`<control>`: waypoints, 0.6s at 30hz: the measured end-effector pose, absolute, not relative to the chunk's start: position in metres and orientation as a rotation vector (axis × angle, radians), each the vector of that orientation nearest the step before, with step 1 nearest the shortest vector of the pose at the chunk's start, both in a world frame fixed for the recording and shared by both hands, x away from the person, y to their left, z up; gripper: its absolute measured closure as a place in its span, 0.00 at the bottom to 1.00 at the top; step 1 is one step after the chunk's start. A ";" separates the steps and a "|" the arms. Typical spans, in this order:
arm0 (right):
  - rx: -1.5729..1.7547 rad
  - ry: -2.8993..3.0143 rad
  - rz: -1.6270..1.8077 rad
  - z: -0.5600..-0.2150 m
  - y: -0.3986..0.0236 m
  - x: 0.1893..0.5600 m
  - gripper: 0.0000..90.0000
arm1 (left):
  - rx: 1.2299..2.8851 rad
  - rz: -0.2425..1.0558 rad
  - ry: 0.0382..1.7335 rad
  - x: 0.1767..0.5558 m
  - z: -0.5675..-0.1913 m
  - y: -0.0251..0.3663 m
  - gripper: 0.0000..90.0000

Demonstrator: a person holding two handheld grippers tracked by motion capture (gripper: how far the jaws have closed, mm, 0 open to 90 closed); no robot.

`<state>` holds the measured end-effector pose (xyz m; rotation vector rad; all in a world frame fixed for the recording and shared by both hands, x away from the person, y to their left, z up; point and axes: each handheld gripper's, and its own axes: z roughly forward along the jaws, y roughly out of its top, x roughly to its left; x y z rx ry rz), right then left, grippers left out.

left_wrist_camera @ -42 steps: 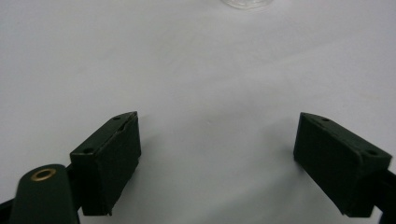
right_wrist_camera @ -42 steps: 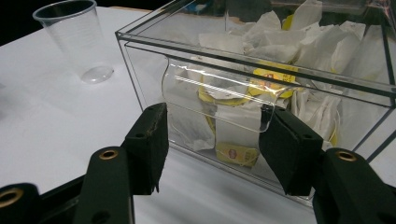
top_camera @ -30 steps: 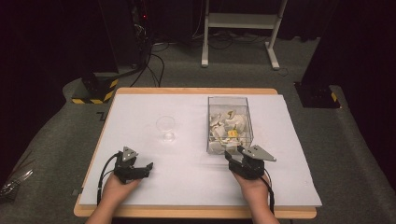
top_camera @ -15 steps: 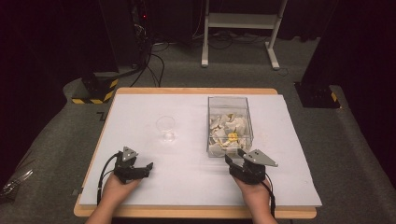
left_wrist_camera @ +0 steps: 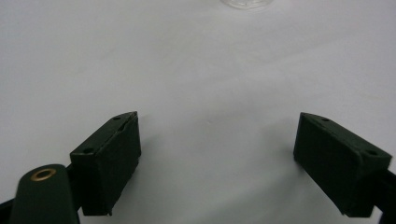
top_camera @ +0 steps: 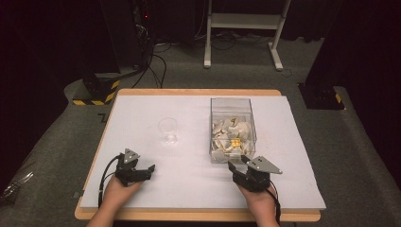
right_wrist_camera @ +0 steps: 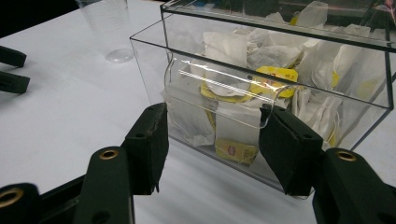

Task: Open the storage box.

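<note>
Box [top_camera: 232, 128], clear, holds tea bags [top_camera: 229, 135]; it stands right of centre on the white table [top_camera: 189, 179], an empty cup [top_camera: 168, 130] to its left. High view: left gripper [top_camera: 150, 168] and right gripper [top_camera: 231, 166] rest near the front edge, grey floor around. Left gripper view: jaws apart over bare table. Right gripper view: jaws apart, just before the box's front wall. Right gripper has drawn back slightly from the box.

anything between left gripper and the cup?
Nothing: bare white table between the left gripper and the clear cup in the high view; the left gripper view agrees.
</note>
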<state>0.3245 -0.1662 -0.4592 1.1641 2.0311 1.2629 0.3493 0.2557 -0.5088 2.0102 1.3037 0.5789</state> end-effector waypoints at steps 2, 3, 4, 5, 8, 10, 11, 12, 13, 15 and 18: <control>1.161 2.032 1.262 -0.459 -0.166 0.323 0.48 | 2.010 0.579 1.304 0.349 -0.509 0.256 0.17; 1.162 2.033 1.263 -0.459 -0.166 0.322 0.48 | 2.011 0.579 1.304 0.349 -0.509 0.256 0.17; 1.161 2.035 1.266 -0.459 -0.167 0.321 0.48 | 2.011 0.579 1.304 0.349 -0.509 0.256 0.17; 1.159 2.035 1.267 -0.459 -0.167 0.320 0.48 | 2.011 0.578 1.304 0.349 -0.509 0.256 0.17; 1.156 2.036 1.269 -0.460 -0.167 0.318 0.48 | 2.011 0.579 1.303 0.349 -0.509 0.256 0.17; 1.159 2.039 1.270 -0.459 -0.167 0.316 0.48 | 2.011 0.579 1.303 0.349 -0.509 0.256 0.17; 1.156 2.041 1.270 -0.459 -0.168 0.316 0.48 | 2.011 0.579 1.303 0.349 -0.509 0.256 0.17; 1.156 2.041 1.270 -0.459 -0.168 0.315 0.48 | 2.011 0.579 1.304 0.349 -0.509 0.256 0.17; 1.157 2.041 1.274 -0.459 -0.168 0.314 0.48 | 2.011 0.579 1.304 0.349 -0.509 0.256 0.17; 1.159 2.041 1.273 -0.459 -0.168 0.311 0.48 | 2.009 0.579 1.304 0.349 -0.509 0.256 0.17; 1.161 2.040 1.278 -0.460 -0.168 0.308 0.48 | 2.010 0.578 1.304 0.349 -0.509 0.256 0.17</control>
